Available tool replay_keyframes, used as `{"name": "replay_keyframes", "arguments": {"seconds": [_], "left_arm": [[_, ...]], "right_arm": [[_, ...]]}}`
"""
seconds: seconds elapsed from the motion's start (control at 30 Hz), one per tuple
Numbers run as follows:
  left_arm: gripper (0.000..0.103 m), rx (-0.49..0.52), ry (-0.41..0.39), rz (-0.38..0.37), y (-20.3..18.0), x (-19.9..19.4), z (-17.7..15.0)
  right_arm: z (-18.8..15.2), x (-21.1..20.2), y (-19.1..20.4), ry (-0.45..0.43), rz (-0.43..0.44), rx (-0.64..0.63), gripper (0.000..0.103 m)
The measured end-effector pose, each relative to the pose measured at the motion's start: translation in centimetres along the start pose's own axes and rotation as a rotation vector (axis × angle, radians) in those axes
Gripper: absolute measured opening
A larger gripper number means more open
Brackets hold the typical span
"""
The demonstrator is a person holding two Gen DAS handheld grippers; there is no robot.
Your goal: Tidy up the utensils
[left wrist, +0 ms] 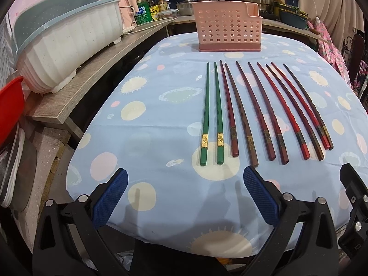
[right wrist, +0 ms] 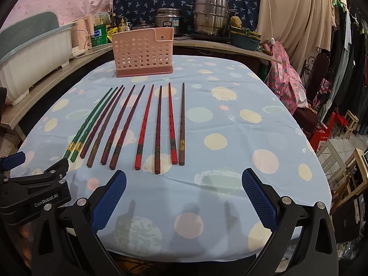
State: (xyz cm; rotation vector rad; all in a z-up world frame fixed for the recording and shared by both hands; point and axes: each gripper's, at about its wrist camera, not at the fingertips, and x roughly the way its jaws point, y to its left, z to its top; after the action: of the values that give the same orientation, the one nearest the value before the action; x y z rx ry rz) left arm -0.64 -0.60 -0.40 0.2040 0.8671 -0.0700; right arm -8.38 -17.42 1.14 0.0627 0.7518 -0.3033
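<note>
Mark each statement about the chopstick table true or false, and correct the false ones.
1. Both grippers are open and empty. True: the left gripper and the right gripper hold nothing.
2. The green chopsticks lie at the left end of the row. True.
3. Several chopsticks already stand in the pink holder. False: none show in it; all lie on the tablecloth.
4. The holder lies tipped on its side. False: it stands upright beyond the chopstick tips.

A table under a blue dotted tablecloth, with ten chopsticks in a row before a pink perforated holder.
</note>
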Motion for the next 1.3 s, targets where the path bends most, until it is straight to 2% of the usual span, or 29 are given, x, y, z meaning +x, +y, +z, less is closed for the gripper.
{"name": "replay_keyframes", "arguments": {"seconds": [1.3], "left_arm": [[0.096,-0.013,0.007,-0.004,0.62,0.22,-0.42]], "right_arm": [[-0.07,-0.04,0.03,0.002,-0.005,-0.003,0.096]]}}
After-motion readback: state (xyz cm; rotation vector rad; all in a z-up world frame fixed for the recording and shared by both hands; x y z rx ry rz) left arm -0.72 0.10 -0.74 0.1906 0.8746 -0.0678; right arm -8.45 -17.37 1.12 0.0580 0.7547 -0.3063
